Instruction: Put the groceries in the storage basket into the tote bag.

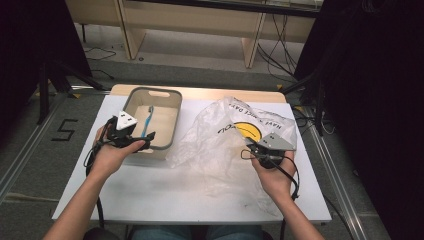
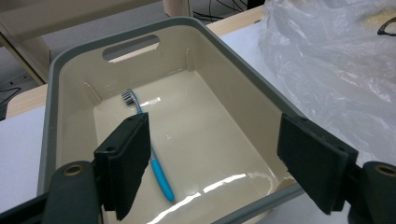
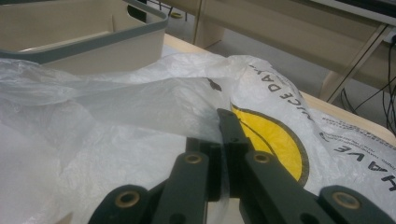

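right gripper (image 3: 224, 154) pinched tight on the plastic bag (image 1: 225, 135), right of the bin (image 1: 172, 120). left gripper (image 2: 219, 154) wide, nothing between the jaws, hanging over the bin's near edge. blue toothbrush (image 2: 156, 170) flat on the bin's floor. all on the white tabletop (image 1: 200, 200).

Right gripper (image 3: 223, 140) jaws pinched shut on clear plastic bag (image 3: 140, 107) edge, yellow smiley print beside, beige bin (image 3: 93, 44) behind
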`<state>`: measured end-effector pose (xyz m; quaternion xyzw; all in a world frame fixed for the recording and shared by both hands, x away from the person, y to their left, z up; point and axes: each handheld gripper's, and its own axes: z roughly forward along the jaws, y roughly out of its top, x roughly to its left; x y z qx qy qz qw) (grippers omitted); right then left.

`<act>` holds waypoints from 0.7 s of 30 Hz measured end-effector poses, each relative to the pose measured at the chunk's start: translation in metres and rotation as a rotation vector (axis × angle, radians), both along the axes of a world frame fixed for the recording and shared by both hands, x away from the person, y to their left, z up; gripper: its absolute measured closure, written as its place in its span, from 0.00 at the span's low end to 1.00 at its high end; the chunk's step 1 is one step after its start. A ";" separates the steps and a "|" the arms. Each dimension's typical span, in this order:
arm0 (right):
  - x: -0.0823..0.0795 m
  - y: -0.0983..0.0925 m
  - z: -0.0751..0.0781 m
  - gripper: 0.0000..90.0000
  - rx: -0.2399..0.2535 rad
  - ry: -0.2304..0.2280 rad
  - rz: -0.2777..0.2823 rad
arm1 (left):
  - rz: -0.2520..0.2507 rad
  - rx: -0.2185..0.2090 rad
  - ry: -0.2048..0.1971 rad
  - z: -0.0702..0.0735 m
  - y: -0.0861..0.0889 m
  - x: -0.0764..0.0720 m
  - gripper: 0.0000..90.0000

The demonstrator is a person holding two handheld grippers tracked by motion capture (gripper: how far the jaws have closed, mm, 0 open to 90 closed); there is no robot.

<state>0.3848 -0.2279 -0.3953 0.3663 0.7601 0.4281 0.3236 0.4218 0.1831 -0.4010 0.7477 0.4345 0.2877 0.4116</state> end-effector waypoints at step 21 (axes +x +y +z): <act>0.000 0.001 0.003 1.00 0.016 -0.013 0.005 | 0.047 0.051 0.120 -0.002 -0.010 0.050 0.33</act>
